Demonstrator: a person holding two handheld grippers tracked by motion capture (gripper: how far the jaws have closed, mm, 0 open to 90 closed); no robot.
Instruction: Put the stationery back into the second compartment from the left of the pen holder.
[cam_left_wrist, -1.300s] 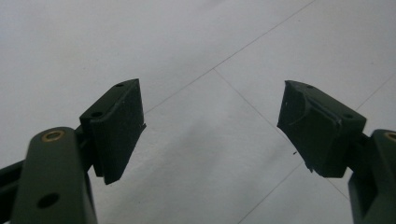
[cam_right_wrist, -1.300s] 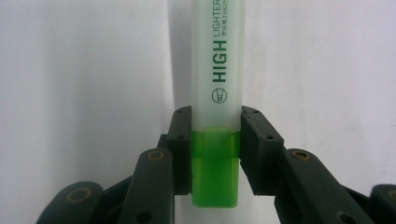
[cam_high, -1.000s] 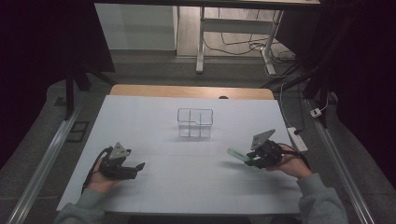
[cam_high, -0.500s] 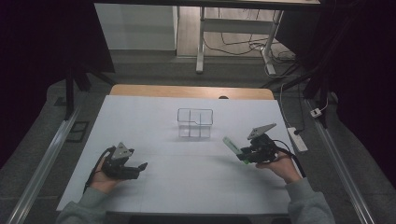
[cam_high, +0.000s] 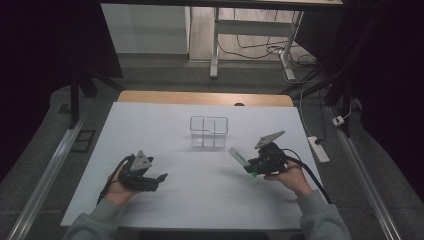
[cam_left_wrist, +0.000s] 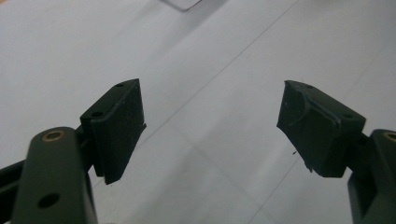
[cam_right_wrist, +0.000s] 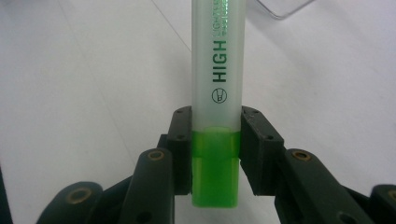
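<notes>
My right gripper (cam_high: 248, 167) grips a green highlighter (cam_high: 240, 159). In the right gripper view the fingers (cam_right_wrist: 181, 151) press from both sides on the highlighter (cam_right_wrist: 217, 93) at the seam where the bright green cap meets the frosted barrel; the barrel runs up and away from me, with "HIGH" printed along it. From the high view the highlighter sticks out of the fingers toward the upper left, clear of the white bench (cam_high: 150, 130), its far end pointing at the clear divided holder (cam_high: 208, 131), which stands near the middle of the bench. The highlighter tip is near the holder's front right corner but apart from it.

My left gripper (cam_high: 152, 181) sits low over the near left part of the bench, well apart from the holder and the right gripper. In the left gripper view its fingers (cam_left_wrist: 117, 126) stand wide apart with nothing between them, just bare bench beneath. A corner of the holder (cam_left_wrist: 183, 3) shows at the top edge.
</notes>
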